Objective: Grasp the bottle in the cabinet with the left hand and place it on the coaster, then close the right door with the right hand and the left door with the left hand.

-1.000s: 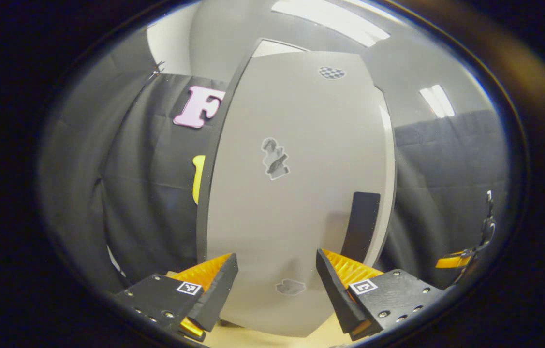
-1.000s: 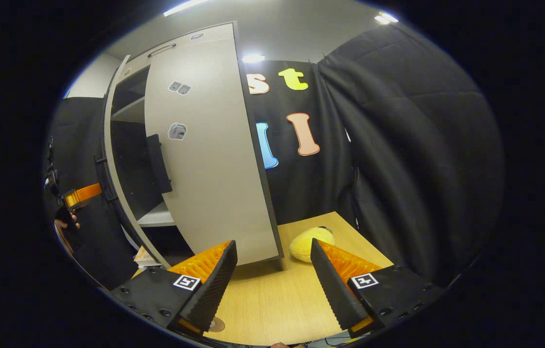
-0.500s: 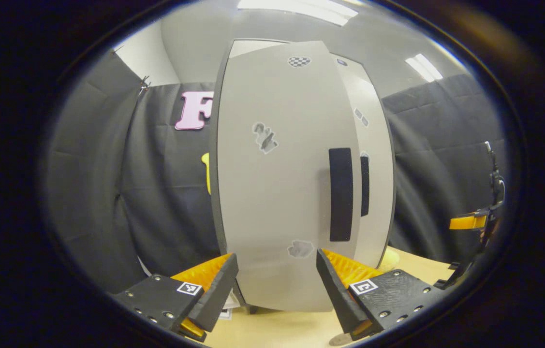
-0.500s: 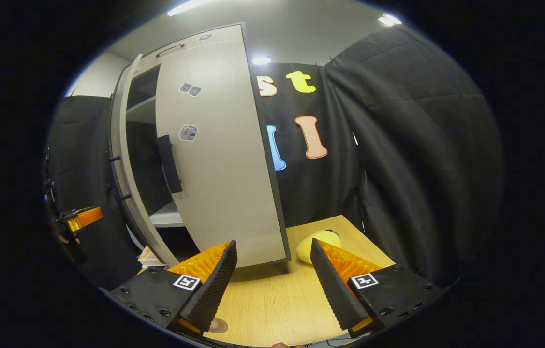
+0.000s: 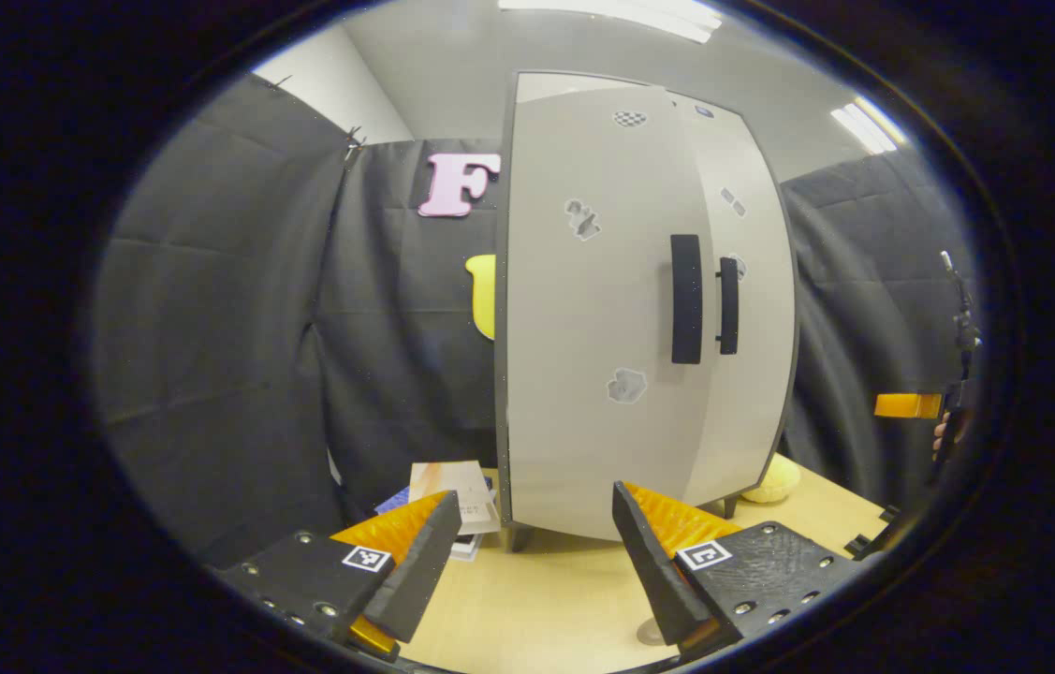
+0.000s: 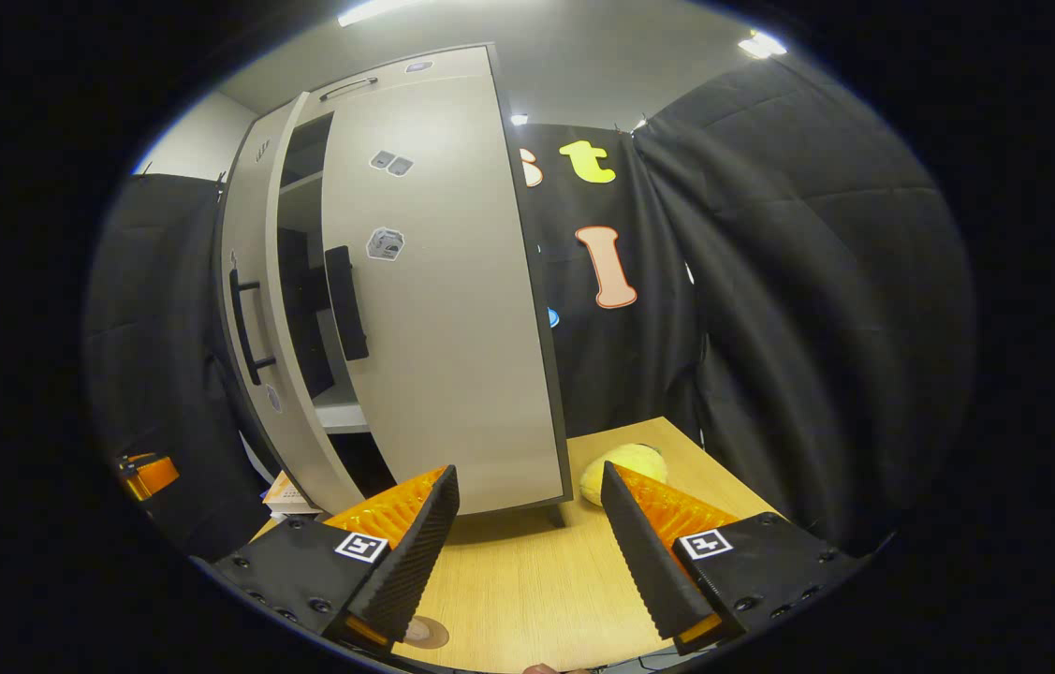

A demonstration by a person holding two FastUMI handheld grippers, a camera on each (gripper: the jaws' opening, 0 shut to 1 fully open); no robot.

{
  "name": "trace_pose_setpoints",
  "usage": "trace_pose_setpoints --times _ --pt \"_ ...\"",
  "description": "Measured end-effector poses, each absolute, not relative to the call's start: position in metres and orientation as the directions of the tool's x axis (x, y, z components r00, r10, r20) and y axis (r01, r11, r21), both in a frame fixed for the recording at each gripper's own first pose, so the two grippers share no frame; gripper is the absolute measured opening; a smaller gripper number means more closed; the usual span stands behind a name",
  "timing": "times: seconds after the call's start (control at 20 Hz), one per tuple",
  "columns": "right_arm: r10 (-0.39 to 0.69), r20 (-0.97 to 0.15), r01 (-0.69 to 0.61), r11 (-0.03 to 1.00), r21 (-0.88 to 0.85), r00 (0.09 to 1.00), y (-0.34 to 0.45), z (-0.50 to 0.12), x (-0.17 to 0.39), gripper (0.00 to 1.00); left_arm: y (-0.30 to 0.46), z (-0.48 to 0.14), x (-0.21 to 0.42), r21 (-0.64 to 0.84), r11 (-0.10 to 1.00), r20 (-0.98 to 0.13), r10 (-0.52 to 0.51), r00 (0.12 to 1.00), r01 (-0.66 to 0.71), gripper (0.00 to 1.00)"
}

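On the wooden bench a tall grey cabinet is seen standing against the black cloth wall. In the left gripper view the left door is seen nearly shut, its dark vertical handle just beside the handle of the right door. In the right gripper view a gap is seen between the two doors, with a shelf visible inside; the right door is seen angled outward and the left door edge-on beside it.

The left gripper is held open and empty, low over the bench, apart from the cabinet front. The right gripper is likewise held open, nothing between its fingers, in front of the right door's lower edge without touching it. The right gripper is also seen far off at the right rim of the left gripper view; the left gripper is seen at the left rim of the right gripper view.

A round brown coaster is partly seen at the near edge of the bench behind the right gripper's left finger. Whether the bottle stands on it cannot be told. A yellow soft object lies on the bench beside the cabinet. A stack of papers and booklets lies on the cabinet's left side.
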State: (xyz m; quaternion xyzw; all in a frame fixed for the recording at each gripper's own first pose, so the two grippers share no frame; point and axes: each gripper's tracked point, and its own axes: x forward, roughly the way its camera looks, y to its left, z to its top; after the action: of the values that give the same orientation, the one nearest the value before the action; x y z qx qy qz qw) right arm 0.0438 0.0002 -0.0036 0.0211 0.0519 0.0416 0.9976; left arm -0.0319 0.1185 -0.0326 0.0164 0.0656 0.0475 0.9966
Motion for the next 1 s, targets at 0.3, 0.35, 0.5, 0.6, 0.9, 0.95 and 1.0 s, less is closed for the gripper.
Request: trace_pose_setpoints --times 0.3,0.35,0.5,0.6,0.9,0.95,1.0 --pt "0.091 -0.077 -0.087 0.995 0.057 0.993 0.006 0.004 0.042 0.97 0.132 -0.028 -0.061 -0.048 0.987 -0.100 0.149 0.984 -0.154 0.94" --pt "0.093 -0.072 -0.090 0.994 0.055 0.993 0.007 0.005 0.041 0.92 0.134 -0.021 -0.061 -0.047 0.986 -0.085 0.155 0.984 -0.160 0.94" --pt "0.096 -0.049 -0.093 0.994 0.048 0.994 0.010 0.010 0.038 0.97 0.133 -0.003 -0.061 -0.019 0.986 -0.031 0.164 0.986 -0.165 0.95" --pt "0.094 -0.033 -0.092 0.995 0.040 0.995 0.010 0.013 0.034 0.97 0.136 0.004 -0.061 0.030 0.982 -0.006 0.186 0.983 -0.186 0.95" --pt "0.062 -0.022 -0.062 0.998 0.026 0.998 -0.002 0.007 0.027 0.97 0.128 -0.004 -0.058 0.031 0.984 -0.019 0.173 0.985 -0.173 1.00" --pt "0.055 -0.027 -0.054 0.998 0.023 0.998 -0.004 0.004 0.025 0.97 0.126 -0.008 -0.055 0.024 0.985 -0.031 0.171 0.985 -0.171 1.00" --pt "0.048 -0.031 -0.048 0.999 0.017 0.998 -0.007 0.002 0.024 0.97 0.125 -0.007 -0.053 0.018 0.986 -0.034 0.169 0.985 -0.168 1.00"
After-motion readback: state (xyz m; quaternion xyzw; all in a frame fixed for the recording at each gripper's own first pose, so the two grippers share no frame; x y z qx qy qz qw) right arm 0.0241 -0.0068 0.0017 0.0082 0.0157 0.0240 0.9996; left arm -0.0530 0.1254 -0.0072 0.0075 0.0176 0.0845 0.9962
